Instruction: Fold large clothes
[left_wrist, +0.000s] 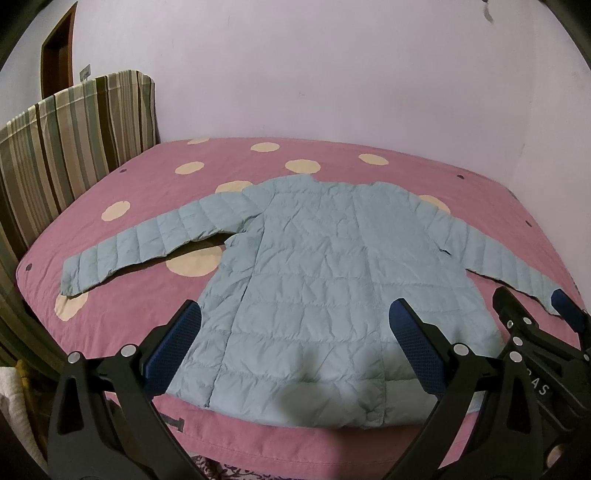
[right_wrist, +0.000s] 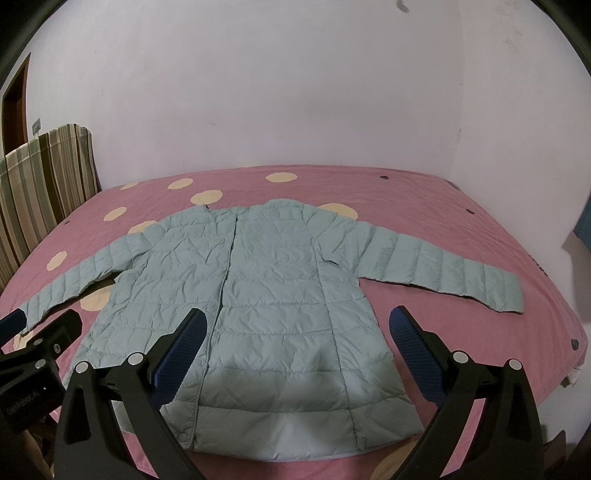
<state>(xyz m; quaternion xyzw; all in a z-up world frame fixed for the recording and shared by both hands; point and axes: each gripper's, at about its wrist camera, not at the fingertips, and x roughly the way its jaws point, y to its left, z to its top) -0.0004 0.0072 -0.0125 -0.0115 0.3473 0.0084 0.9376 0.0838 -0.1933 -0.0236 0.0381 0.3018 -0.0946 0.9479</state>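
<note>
A light blue quilted jacket (left_wrist: 314, 266) (right_wrist: 266, 280) lies flat on a pink bed, front up, collar toward the far wall, both sleeves spread out to the sides. My left gripper (left_wrist: 295, 332) hovers open above the jacket's hem, nothing between its blue pads. My right gripper (right_wrist: 297, 332) is also open over the lower right half of the jacket, holding nothing. In the left wrist view the right gripper (left_wrist: 535, 314) shows at the right edge near the right sleeve cuff. In the right wrist view the left gripper (right_wrist: 33, 325) appears at the left edge by the left cuff.
The pink bed cover (left_wrist: 332, 162) (right_wrist: 424, 206) carries cream dots. A striped headboard (left_wrist: 66, 147) (right_wrist: 40, 177) stands at the left, a plain wall behind. A brown door (left_wrist: 59, 48) is at the far left. The bed's near edge (left_wrist: 295, 443) runs below the hem.
</note>
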